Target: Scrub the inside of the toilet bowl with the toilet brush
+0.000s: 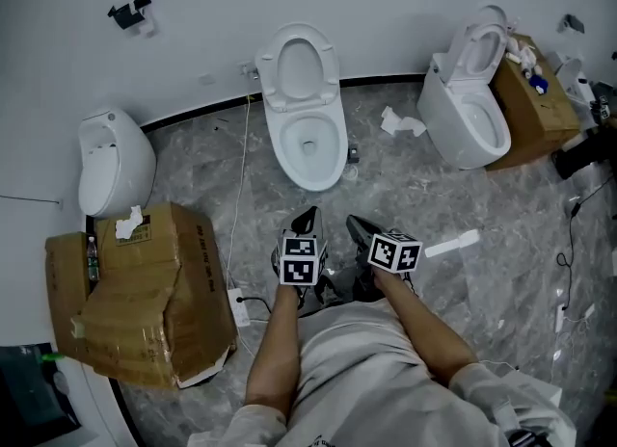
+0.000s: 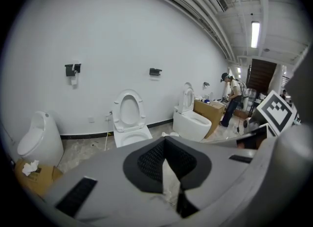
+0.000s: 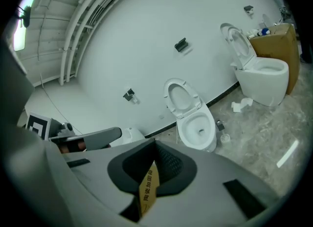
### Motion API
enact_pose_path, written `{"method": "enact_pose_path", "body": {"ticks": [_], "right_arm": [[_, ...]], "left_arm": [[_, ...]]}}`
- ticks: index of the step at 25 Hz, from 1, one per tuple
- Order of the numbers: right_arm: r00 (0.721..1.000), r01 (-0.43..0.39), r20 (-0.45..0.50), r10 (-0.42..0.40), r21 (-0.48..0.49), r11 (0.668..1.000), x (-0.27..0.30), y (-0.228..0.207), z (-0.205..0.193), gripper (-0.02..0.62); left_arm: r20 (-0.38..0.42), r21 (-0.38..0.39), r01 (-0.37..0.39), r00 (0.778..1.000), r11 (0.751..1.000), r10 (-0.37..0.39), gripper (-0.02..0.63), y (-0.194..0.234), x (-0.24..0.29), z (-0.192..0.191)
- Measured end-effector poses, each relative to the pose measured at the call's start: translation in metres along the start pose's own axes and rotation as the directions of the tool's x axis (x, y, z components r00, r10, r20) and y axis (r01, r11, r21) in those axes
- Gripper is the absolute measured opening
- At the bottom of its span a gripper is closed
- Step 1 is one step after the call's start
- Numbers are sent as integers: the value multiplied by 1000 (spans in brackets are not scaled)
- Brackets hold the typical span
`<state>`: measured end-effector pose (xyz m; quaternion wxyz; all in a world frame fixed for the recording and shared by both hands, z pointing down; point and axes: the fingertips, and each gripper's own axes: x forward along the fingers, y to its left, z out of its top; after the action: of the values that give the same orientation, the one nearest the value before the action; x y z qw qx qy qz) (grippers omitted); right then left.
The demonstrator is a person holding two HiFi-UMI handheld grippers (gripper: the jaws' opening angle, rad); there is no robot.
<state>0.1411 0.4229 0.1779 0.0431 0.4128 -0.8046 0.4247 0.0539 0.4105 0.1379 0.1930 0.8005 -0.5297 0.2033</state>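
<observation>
A white toilet [image 1: 308, 137] stands against the far wall with its lid and seat raised and its bowl open; it also shows in the left gripper view [image 2: 128, 128] and the right gripper view [image 3: 195, 125]. Beside its base sit a small dark object [image 1: 354, 154] and a pale round cup [image 3: 224, 138], too small to identify. No toilet brush is clearly visible. My left gripper [image 1: 308, 216] and right gripper [image 1: 359, 226] hang side by side over the floor, short of the toilet and pointing at it. Both are shut. A yellowish printed strip [image 3: 147, 189] shows in the right gripper's slit.
A second white toilet [image 1: 470, 108] stands at the right beside a cardboard box [image 1: 540, 108]. A white urinal-like fixture [image 1: 114, 161] and a crushed cardboard box [image 1: 145, 291] are at the left. Crumpled paper [image 1: 400, 124], a white strip [image 1: 451, 243] and cables lie on the marble floor. A person stands far off [image 2: 230, 104].
</observation>
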Motion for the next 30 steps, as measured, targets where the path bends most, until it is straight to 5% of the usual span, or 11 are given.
{"method": "enact_pose_path", "body": {"ticks": [9, 12, 16, 22, 30], "right_arm": [[996, 77, 32, -79, 70, 995, 4, -12, 14, 18], [999, 35, 32, -36, 35, 999, 16, -6, 22, 17], [997, 81, 17, -79, -108, 991, 41, -8, 41, 17], [986, 150, -35, -164, -246, 957, 75, -13, 52, 15], [973, 187, -78, -218, -288, 939, 135, -34, 98, 12]], "left_arm": [[58, -214, 28, 998, 976, -16, 23, 22, -2, 2], [88, -162, 16, 996, 987, -1, 23, 28, 0, 10], [134, -50, -25, 991, 998, 31, 25, 39, 7, 34], [132, -118, -46, 989, 992, 61, 26, 70, 20, 40], [134, -167, -102, 983, 981, 125, 26, 131, 66, 68]]}}
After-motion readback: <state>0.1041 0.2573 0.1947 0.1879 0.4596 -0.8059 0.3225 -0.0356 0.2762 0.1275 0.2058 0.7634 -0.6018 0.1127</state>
